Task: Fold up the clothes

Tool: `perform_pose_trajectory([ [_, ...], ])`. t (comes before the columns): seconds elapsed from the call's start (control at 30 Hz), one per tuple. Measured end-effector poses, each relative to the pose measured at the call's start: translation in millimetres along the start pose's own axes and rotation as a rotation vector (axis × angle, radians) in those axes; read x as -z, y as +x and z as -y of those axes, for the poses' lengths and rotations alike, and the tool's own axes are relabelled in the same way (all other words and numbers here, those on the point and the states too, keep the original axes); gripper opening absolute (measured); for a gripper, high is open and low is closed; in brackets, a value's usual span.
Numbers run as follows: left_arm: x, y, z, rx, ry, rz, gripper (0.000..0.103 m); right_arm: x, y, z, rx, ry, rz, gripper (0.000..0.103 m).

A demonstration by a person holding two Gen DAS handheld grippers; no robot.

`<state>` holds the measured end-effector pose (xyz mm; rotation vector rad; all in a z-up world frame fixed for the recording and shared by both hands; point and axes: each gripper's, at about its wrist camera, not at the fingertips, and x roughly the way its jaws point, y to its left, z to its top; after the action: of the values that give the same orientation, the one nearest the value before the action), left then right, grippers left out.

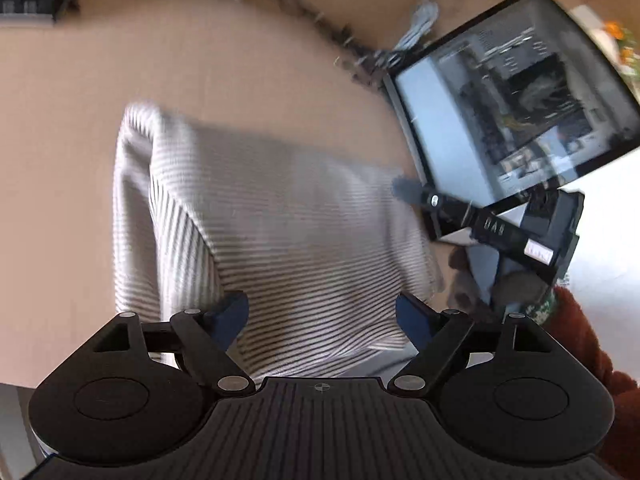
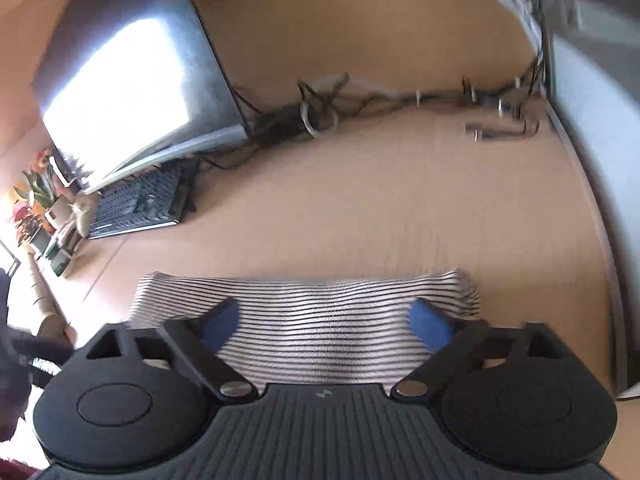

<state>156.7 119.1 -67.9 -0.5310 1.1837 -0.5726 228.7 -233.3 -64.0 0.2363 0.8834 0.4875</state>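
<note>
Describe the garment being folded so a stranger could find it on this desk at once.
Start at the wide tan desk with a monitor and keyboard at its edge. In the bare middle, nearest you, lies the striped garment. It is the only cloth there: pale, soft, with thin dark stripes.

striped garment folded on a tan desk

the left gripper (image 1: 322, 320) hovers with jaws spread wide over the striped garment (image 1: 272, 232), pads clear of the cloth; the right gripper (image 1: 476, 220) sits at its far right edge, before a tilted monitor (image 1: 516, 96).
</note>
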Motion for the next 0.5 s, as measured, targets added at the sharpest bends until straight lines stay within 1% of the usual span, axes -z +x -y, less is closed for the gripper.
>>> perform_pose_trajectory([
  [0.1,-6.4,17.6,-3.4,-0.033,0.004,-0.021,0.085,1.7,17.1,7.7,0.011,0.033,-0.02,0.103],
  [0.2,-20.0,26.1,-3.6,-0.037,0.023,-0.022,0.086,5.2,15.9,8.5,0.013,0.019,-0.016,0.103],
  [0.33,-54.4,40.8,-5.2,-0.046,0.069,0.003,0.086,8.5,11.8,16.8,0.044,0.038,0.004,0.103],
  [0.5,-114.0,69.5,-0.8,-0.097,0.138,0.062,0.086,14.8,4.1,23.7,0.08,0.105,0.03,0.103],
])
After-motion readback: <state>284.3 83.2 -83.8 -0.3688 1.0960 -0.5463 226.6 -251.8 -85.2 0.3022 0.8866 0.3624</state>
